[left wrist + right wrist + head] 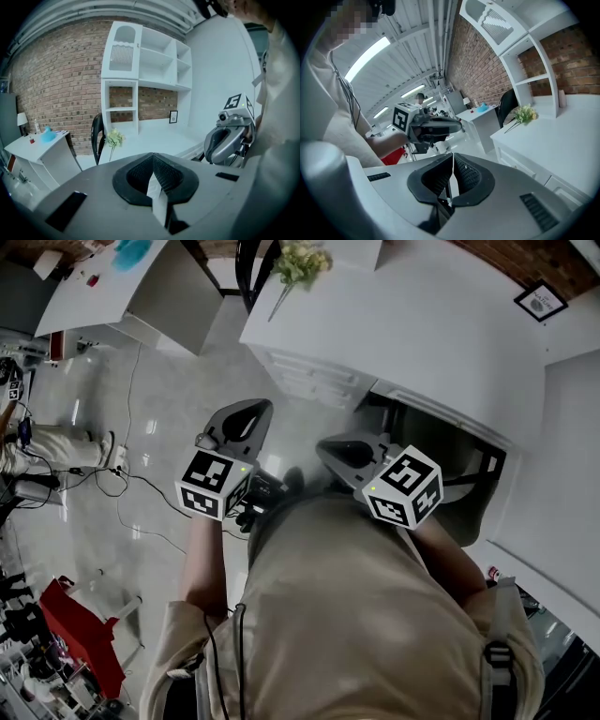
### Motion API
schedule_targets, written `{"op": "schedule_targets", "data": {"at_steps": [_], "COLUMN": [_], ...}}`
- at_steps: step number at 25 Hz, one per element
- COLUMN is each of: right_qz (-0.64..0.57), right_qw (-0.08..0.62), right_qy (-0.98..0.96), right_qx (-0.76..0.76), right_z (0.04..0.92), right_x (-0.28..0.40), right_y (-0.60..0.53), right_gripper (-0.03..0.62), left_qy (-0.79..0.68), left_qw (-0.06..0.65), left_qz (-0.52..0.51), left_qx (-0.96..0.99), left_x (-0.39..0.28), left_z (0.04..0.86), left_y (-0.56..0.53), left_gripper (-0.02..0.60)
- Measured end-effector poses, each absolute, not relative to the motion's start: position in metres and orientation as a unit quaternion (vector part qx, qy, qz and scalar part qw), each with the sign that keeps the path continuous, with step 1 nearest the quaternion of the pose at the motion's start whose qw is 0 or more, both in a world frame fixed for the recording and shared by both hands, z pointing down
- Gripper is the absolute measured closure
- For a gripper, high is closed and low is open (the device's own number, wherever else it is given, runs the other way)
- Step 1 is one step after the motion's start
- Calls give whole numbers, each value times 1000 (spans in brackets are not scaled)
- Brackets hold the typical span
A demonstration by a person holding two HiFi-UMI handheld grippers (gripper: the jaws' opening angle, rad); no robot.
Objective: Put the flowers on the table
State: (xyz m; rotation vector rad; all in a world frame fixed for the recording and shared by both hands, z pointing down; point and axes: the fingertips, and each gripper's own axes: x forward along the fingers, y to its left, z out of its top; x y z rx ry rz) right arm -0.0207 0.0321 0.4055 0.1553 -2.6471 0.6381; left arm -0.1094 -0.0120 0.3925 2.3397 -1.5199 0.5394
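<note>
Flowers (300, 263) lie flat on the white table (431, 334), at its far left corner, with the stems running toward the table's left edge. Nothing touches them.

A black chair (247, 273) stands just beside that corner, off the table's left side. A shelf unit (140, 70) rises from the back of the table against the brick wall (56, 93). A small framed picture (541, 301) stands at the table's far right, well apart from the flowers. The rest of the tabletop is bare. Drawers (309, 376) face the near side of the table.

Left of the table, across a strip of open floor, is a smaller white desk (103, 287) with a blue thing (131, 253) on it. Cables (131, 486) and a red box (80, 634) lie on the floor further left.

Left gripper (246, 413): jaws pressed together, nothing between them, short of the table's near edge. Right gripper (337, 448): jaws likewise closed and empty, near the table's front edge.
</note>
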Motion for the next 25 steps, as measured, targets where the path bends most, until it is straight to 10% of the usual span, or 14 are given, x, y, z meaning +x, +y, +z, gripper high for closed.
{"op": "schedule_targets", "data": {"at_steps": [25], "right_qz": [229], "right_qw": [221], "right_qy": [-936], "right_qx": [152], "right_z": [413], "right_x": [-104], "right_y": [81], "right_gripper": [569], "left_qy": [-406], "left_qw": [132], "left_qz": [141], "left_qx": [893], "left_x": [-154], "left_z": [399], "left_y": [52], "left_gripper": [571]}}
